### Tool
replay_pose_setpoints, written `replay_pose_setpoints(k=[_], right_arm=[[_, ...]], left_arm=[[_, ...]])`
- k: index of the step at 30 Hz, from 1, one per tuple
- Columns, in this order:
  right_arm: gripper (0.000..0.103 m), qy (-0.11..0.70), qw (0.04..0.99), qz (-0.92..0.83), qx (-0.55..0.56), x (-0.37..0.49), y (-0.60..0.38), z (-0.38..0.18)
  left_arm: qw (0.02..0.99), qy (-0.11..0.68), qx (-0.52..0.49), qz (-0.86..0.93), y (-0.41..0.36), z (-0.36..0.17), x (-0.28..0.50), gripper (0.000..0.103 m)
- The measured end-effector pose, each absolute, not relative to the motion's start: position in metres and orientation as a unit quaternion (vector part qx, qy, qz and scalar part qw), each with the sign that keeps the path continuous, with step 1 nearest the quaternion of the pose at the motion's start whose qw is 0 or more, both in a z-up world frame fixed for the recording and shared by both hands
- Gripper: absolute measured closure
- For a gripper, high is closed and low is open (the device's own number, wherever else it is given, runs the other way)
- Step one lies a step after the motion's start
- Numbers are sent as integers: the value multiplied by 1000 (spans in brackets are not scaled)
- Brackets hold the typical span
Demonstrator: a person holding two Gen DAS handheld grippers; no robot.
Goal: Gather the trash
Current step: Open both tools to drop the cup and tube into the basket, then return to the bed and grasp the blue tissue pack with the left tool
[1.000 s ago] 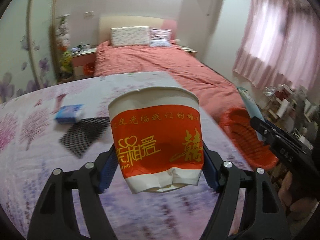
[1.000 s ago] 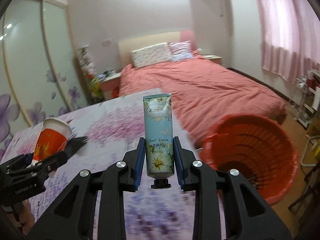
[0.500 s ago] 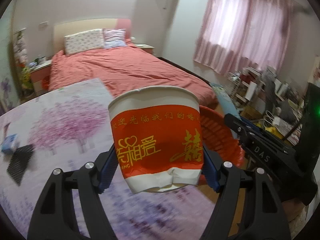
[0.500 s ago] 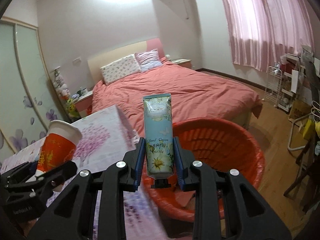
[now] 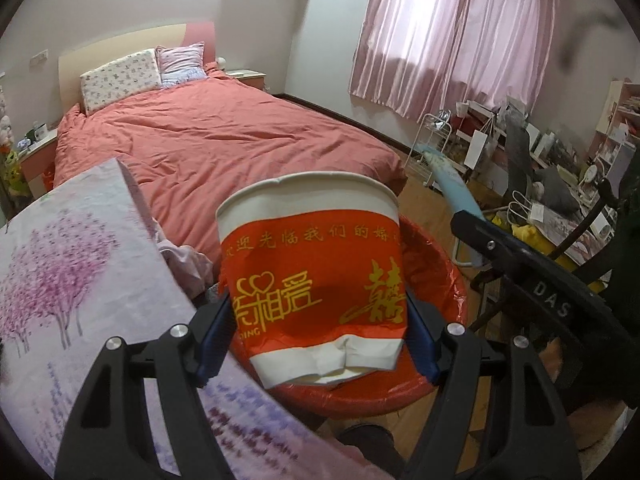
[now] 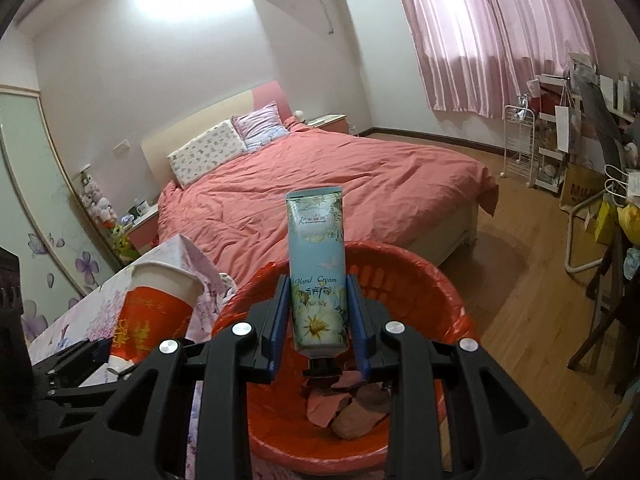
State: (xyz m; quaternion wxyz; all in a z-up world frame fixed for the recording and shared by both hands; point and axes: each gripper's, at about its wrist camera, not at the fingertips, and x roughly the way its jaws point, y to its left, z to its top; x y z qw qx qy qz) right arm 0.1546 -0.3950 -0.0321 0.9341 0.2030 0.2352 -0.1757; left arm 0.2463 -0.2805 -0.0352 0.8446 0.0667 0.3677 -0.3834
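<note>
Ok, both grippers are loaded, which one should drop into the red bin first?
Right. Its hand cream tube hangs over the red bin opening, while the left's paper cup looks nearer the rim by the table.

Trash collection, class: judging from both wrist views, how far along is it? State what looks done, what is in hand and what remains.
Done: some crumpled scraps already lie in the red bin. In hand: the left gripper clamps a dented paper cup; the right gripper clamps a hand cream tube, cap down, over the bin. Left: releasing both items into the bin. Whether more trash waits on the floral tablecloth cannot be seen.
</note>
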Motion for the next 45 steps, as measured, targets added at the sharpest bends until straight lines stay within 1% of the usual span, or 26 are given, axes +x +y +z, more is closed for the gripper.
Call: replay_pose_setpoints(k=[9, 11, 12, 13, 18, 23, 33, 36, 39, 45], right_arm=[[74, 247, 925, -163, 240, 159, -411, -43], [69, 254, 922, -159, 247, 160, -412, -47], [63, 255, 921, -159, 248, 160, -412, -49], [60, 257, 921, -160, 247, 159, -410, -51], [58, 264, 919, -161, 246, 157, -409, -51], [58, 267, 919, -161, 241, 158, -405, -47], [58, 285, 926, -142, 202, 169, -374, -46], [57, 291, 930, -131, 185, 172, -359, -45], [53, 295, 933, -120, 169, 176, -343, -44], [53, 316, 933, -84, 148, 188, -308, -49]], left_arm=[[842, 388, 79, -367, -292, -53, 260, 29], [840, 398, 79, -360, -290, -58, 263, 25], [840, 401, 80, -357, -288, -61, 265, 23], [840, 403, 81, -354, -286, -62, 267, 23], [844, 406, 77, -342, -272, -63, 273, 22], [855, 401, 79, -319, -254, -60, 276, 21], [888, 386, 81, -238, -176, -53, 288, 21], [898, 384, 79, -201, -141, -53, 295, 21], [904, 385, 74, -171, -111, -54, 301, 20], [919, 380, 62, -81, -28, -54, 321, 17]])
